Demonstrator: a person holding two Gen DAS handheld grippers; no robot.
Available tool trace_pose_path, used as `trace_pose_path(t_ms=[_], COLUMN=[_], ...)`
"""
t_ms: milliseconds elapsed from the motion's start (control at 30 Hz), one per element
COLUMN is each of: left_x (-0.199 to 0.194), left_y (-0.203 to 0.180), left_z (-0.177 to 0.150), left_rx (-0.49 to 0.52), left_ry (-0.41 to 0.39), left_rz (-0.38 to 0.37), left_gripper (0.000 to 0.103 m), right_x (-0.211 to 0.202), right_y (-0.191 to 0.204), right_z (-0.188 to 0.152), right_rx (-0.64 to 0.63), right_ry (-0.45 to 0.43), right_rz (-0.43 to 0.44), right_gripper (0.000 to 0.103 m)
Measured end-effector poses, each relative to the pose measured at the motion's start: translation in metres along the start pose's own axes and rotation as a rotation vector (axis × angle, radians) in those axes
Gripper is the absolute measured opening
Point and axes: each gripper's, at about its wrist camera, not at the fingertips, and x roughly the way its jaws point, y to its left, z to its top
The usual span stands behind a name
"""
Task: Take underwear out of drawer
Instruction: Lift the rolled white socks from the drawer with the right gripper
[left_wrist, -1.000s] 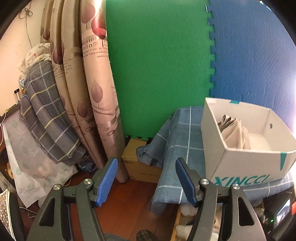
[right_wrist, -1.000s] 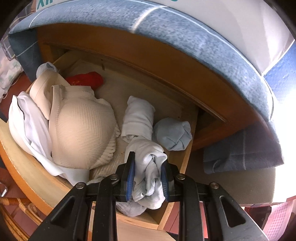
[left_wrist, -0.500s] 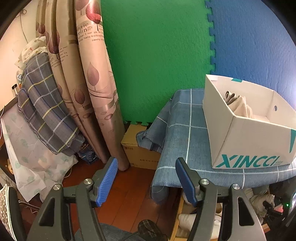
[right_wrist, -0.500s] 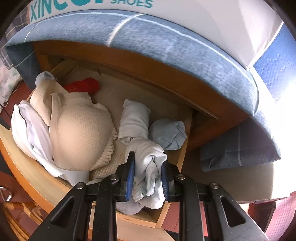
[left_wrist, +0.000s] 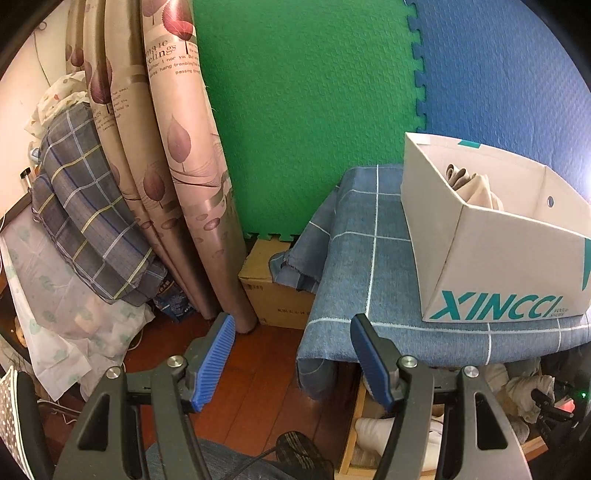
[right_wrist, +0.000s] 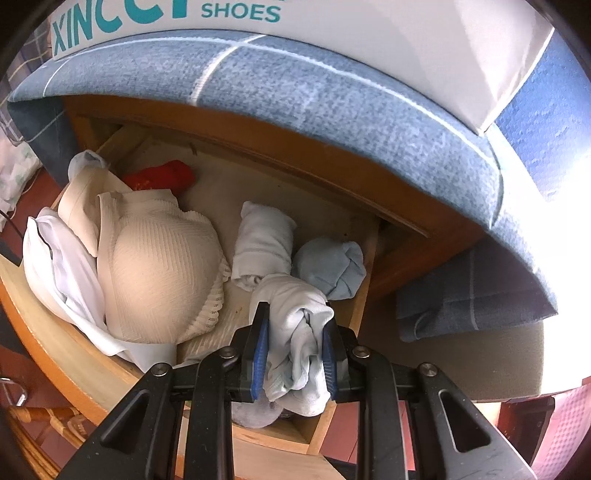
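The right tongs (right_wrist: 294, 354) pinch a pale, twisted bundle of underwear (right_wrist: 295, 332) between their blue pads, over the front right corner of the open wooden drawer (right_wrist: 258, 432). The bundle's long axis runs along the fingers, its free end pointing toward the drawer's back. Beside it lie a white roll (right_wrist: 264, 247), a light blue ball (right_wrist: 332, 266) and a cream bra (right_wrist: 159, 266). The left tongs (left_wrist: 291, 362) stand spread and empty above the wooden floor (left_wrist: 258, 384), near the cloth-covered desk (left_wrist: 354, 258) carrying a shoe box (left_wrist: 495, 258).

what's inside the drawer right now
A cream bra over a white garment, a red item at the back, a white roll, a blue bundle, and the white underwear the right tongs grip. Whatever lies beneath them is covered.
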Motion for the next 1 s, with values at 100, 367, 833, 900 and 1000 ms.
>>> trace_pose_path(t_ms=[100, 367, 833, 900, 1000], left_x=[0.001, 0.002, 0.006, 0.008, 0.012], left_y=[-0.001, -0.002, -0.007, -0.007, -0.007], left_z=[-0.001, -0.002, -0.007, -0.008, -0.011], left_rx=[0.007, 0.01, 0.023, 0.024, 0.017], left_ry=[0.002, 0.008, 0.025, 0.032, 0.043], left_rz=[0.002, 0.009, 0.011, 0.01, 0.005], left_gripper=[0.067, 0.067, 0.067, 0.067, 0.067], right_x=[-0.002, -0.005, -0.01, -0.014, -0.018], right_y=[-0.002, -0.005, -0.009, -0.01, -0.011], right_z=[0.0, 0.0, -0.001, -0.002, -0.005], right_rx=[0.005, 0.013, 0.026, 0.03, 0.039], right_ry=[-0.005, -0.007, -0.02, -0.025, -0.032], right_rz=[0.0, -0.001, -0.001, -0.002, -0.001], right_gripper=[0.023, 0.023, 0.023, 0.023, 0.023])
